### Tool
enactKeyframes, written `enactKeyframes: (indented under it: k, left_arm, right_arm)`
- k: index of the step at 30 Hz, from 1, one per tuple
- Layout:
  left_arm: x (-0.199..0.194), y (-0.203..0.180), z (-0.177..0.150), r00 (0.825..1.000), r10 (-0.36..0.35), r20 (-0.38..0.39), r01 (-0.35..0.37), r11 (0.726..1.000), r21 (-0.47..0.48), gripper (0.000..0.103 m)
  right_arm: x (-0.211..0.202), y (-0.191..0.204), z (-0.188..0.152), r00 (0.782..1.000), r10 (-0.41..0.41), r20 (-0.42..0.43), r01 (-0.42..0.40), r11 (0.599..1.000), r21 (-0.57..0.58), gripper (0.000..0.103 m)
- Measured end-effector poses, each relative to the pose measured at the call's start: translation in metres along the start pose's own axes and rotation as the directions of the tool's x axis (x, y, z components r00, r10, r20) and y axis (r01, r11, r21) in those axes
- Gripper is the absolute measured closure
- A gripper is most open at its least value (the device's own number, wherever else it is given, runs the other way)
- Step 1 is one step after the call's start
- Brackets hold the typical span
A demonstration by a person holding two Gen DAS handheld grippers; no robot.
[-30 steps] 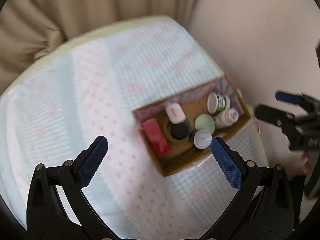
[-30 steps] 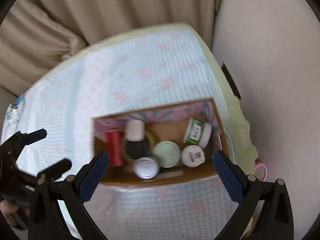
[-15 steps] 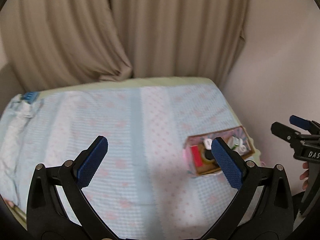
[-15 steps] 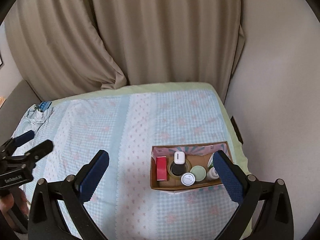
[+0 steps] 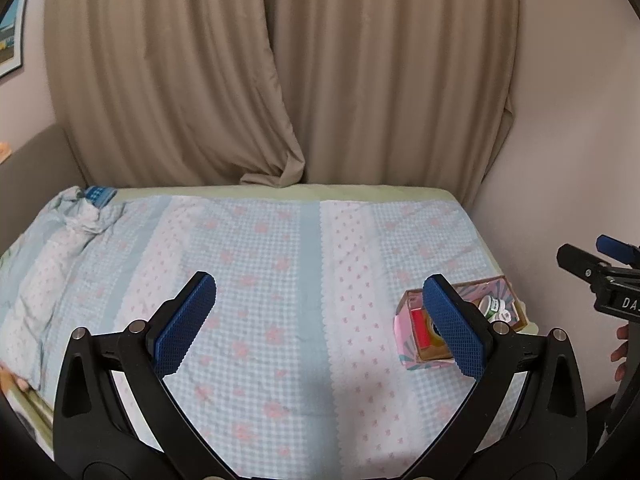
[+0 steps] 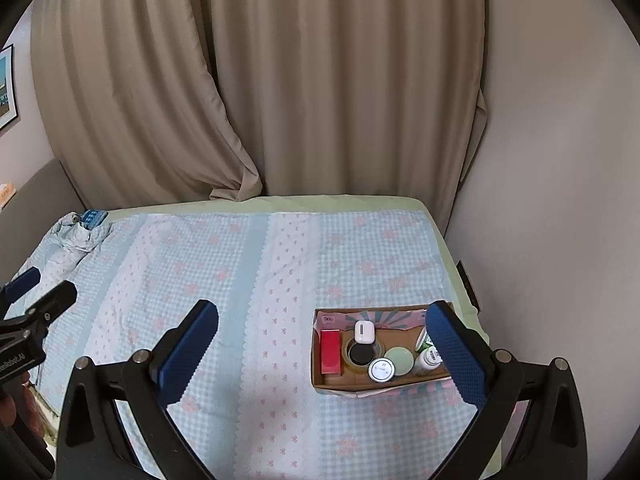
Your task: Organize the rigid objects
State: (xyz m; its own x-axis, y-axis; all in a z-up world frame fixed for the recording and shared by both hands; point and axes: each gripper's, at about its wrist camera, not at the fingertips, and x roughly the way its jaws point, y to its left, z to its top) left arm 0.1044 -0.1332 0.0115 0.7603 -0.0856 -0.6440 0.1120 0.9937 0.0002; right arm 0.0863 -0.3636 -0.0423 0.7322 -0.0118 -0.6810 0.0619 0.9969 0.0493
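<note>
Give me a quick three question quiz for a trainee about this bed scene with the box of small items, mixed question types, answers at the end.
1. True or false: the left gripper and the right gripper are both open and hold nothing.
2. Multiple choice: inside the cardboard box, the red box sits at which end as the right wrist view shows it? A) left end B) right end C) middle
3. Fill in: the white earbud case lies just behind the roll of ____.

Key: 1 true; 2 A; 3 tape.

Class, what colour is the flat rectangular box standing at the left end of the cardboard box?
Red; clearest in the right wrist view.
</note>
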Motion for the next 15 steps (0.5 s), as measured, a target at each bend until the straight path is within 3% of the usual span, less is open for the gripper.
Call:
enactKeyframes:
  k: [15]
  left_arm:
    - [-0.0026, -0.0004, 0.0062, 1.000, 0.017, 0.006, -0.017, 1.000, 0.003, 0.000]
  right_arm:
    - [-0.0029, 0.0089, 0.0007, 1.000, 0.004, 0.005, -0.004, 1.000, -0.002, 0.000]
